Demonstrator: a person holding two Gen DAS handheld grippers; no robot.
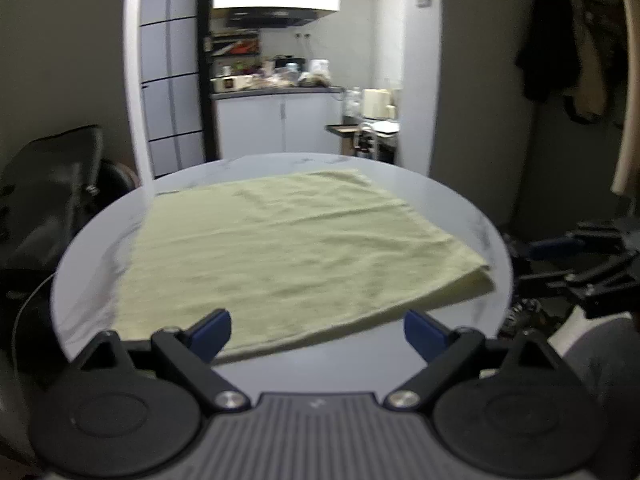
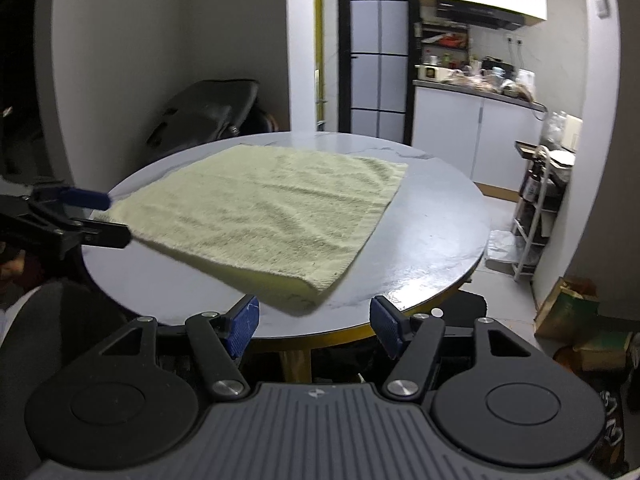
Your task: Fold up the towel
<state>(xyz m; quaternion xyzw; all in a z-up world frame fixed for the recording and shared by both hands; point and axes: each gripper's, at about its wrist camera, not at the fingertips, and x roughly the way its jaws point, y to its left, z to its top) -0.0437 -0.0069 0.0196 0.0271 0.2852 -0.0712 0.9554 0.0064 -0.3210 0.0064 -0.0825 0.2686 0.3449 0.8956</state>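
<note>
Pale yellow-green towel [image 1: 288, 248] is lying on the round grey bench [image 1: 460, 208], already doubled over, with the thick folded edge showing along its near right side in the left wrist view and facing the camera in the right wrist view [image 2: 272, 200]. It is covering most of the bench [image 2: 432, 240] top, with bare surface showing around the rim. Left tongs [image 1: 318, 330] are hovering spread wide just above the towel's near edge, blue pads apart, gripping nothing. Right tongs [image 2: 314, 320] are also spread wide, sitting just off the bench rim in front of the towel's near folded corner, not touching it. In the right wrist view the left tongs [image 2: 108, 216] are showing at the left, blue tip right at the towel's left corner; contact is hard to tell there. A black bag [image 2: 208, 112] is sitting behind the bench by the wall, and a kitchen counter [image 1: 276, 92] cluttered with items is showing through the doorway beyond.
</note>
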